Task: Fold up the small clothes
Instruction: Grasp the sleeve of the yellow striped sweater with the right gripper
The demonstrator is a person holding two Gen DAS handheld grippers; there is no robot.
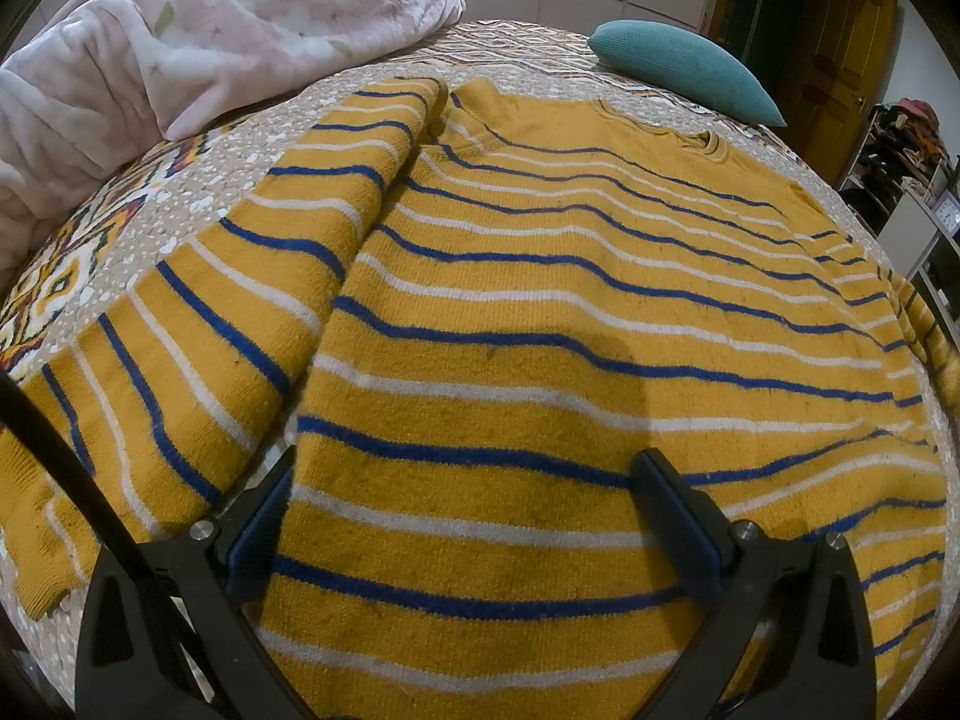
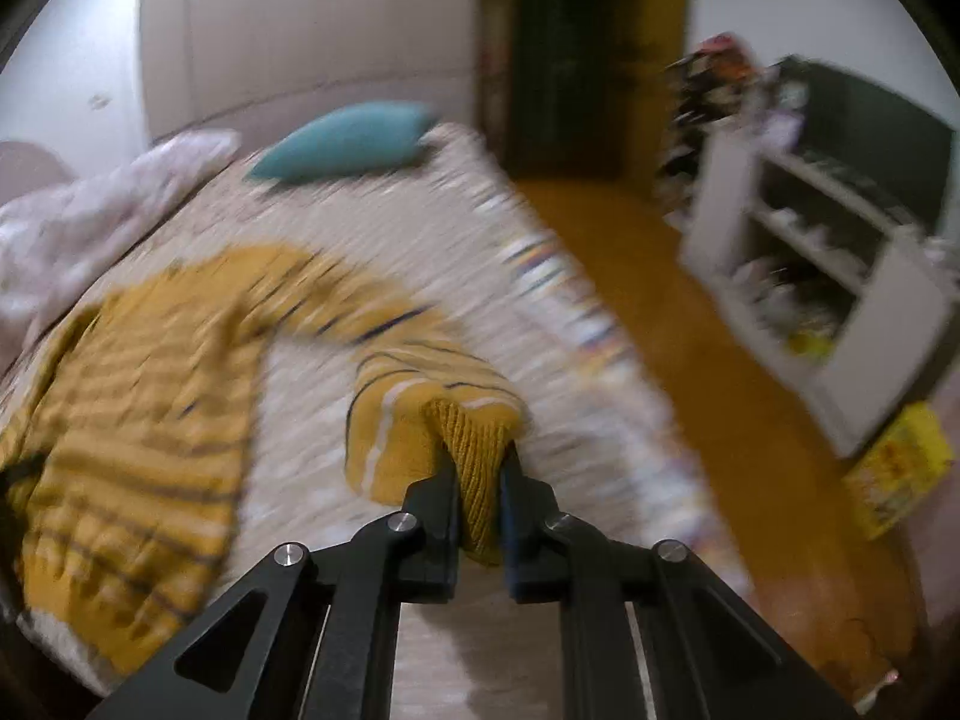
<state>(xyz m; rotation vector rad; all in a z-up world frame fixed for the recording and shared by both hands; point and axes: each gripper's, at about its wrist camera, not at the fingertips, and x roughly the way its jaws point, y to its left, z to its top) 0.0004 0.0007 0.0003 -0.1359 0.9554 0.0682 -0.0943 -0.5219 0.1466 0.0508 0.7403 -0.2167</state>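
A mustard-yellow sweater (image 1: 540,324) with blue and white stripes lies flat on the bed. Its left sleeve (image 1: 198,324) is spread out to the side. My left gripper (image 1: 462,468) is open and hovers low over the sweater's lower body, holding nothing. In the right wrist view the sweater (image 2: 138,396) lies at the left, blurred by motion. My right gripper (image 2: 480,456) is shut on the ribbed cuff (image 2: 474,438) of the right sleeve and holds it lifted above the bed.
A patterned bedspread (image 1: 120,240) covers the bed. A pink quilt (image 1: 180,30) is heaped at the back left and a teal pillow (image 1: 684,66) lies at the back right. Past the bed's right edge are a wood floor (image 2: 690,324) and white shelves (image 2: 840,252).
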